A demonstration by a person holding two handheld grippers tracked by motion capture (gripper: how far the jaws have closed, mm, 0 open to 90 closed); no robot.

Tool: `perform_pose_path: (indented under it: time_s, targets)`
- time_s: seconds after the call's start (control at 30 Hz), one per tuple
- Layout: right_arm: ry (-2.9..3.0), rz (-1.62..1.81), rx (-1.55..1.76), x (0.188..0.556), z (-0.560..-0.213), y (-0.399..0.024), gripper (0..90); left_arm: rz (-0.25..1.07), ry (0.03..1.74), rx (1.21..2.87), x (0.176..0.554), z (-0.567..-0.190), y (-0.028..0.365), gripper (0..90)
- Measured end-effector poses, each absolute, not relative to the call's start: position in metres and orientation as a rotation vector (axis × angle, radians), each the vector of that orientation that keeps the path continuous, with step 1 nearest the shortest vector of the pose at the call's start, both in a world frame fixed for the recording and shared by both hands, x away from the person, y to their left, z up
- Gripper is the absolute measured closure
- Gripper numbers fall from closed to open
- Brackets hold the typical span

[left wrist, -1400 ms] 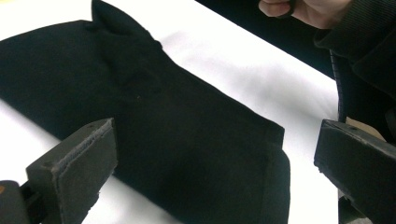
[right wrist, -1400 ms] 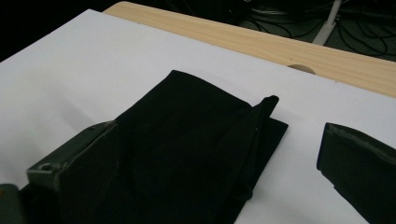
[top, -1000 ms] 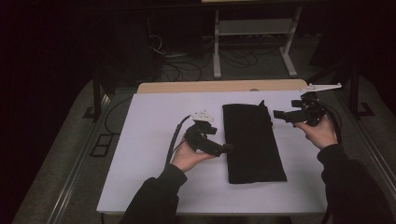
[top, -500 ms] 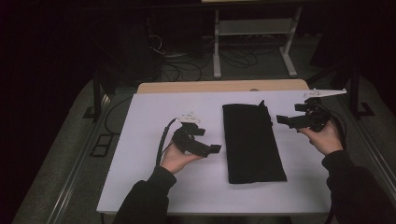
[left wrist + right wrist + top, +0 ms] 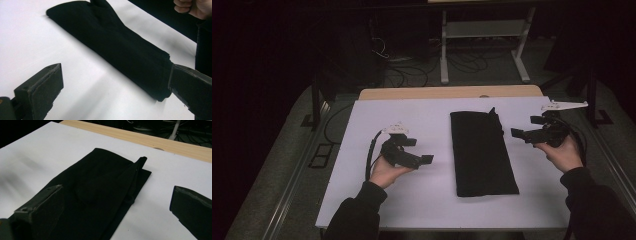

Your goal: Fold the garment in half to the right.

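A black cloth (image 5: 482,152), folded into a long strip, lies flat on the white table top (image 5: 422,117), running from front to back right of centre. One small flap sticks up at its far right corner (image 5: 140,161). My left gripper (image 5: 422,152) hovers left of the cloth, jaws wide apart and empty, pointing toward it (image 5: 120,47). My right gripper (image 5: 524,130) is held just off the cloth's right edge near the far end, also open and holding nothing.
A wooden strip (image 5: 447,92) runs along the table's far edge. Behind it stand a white frame stand (image 5: 484,45) and loose cables on the floor (image 5: 397,65). The white surface continues left of the cloth and in front of it.
My left gripper has drawn away leftward from the cloth's left edge. My right gripper has shifted slightly right and nearer. The cloth lies unmoved.
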State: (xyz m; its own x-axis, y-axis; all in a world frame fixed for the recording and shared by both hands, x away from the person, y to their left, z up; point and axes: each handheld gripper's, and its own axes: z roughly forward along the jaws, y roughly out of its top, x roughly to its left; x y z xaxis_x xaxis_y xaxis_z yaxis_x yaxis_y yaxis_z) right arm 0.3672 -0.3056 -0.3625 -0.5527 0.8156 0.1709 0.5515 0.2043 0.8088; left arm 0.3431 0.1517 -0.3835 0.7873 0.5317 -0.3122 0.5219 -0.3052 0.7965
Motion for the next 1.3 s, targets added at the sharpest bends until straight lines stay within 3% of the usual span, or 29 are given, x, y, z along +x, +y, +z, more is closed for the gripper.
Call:
perform_pose_path:
  time_s: [1.3]
  targets:
    - [2.19, 1.305, 1.275, 0.311, -0.386, -0.321, 0.0, 0.113, 0.954, 1.854, 0.323, -0.403, 0.241, 0.0]
